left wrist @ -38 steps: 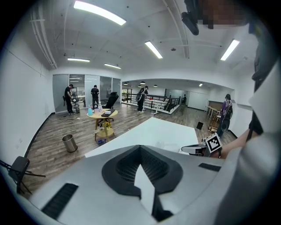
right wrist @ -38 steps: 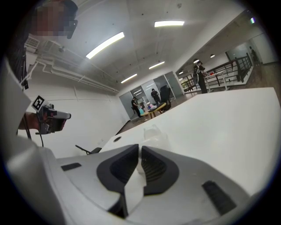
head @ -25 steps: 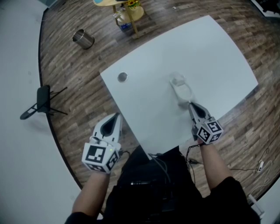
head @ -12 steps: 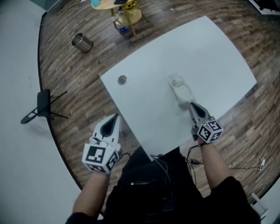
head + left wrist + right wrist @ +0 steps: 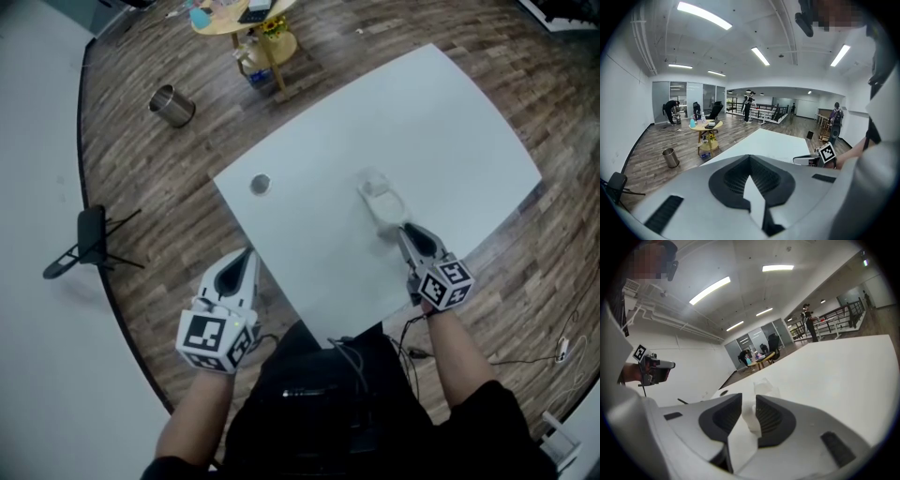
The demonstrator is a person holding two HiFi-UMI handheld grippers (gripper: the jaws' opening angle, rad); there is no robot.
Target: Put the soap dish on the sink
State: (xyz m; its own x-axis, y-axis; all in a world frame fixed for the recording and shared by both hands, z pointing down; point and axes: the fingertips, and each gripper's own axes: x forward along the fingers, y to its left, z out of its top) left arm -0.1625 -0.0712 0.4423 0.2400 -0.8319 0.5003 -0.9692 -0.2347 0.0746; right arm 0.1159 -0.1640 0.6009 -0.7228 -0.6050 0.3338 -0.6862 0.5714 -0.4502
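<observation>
A pale translucent soap dish [image 5: 380, 199] lies on the white table [image 5: 450, 122]. My right gripper [image 5: 405, 231] is shut on the dish's near rim. In the right gripper view the dish [image 5: 765, 389] sticks out beyond the right gripper [image 5: 750, 420], its edge pinched between the dark pads. My left gripper [image 5: 246, 255] hangs off the table's left edge over the wooden floor, shut and holding nothing. In the left gripper view the left gripper [image 5: 752, 187] points across the table. A small round grey fitting [image 5: 261, 185] sits in the tabletop near its left corner.
A metal bin [image 5: 172, 105] stands on the floor to the far left. A small round yellow table [image 5: 239, 14] with bottles stands beyond the white table. A black stand [image 5: 89, 234] lies on the floor at the left. Several people [image 5: 672, 110] are far off in the room.
The head view has shifted a little, so the table sits lower in the picture. Both grippers and the soap dish keep nearly the same places on the table.
</observation>
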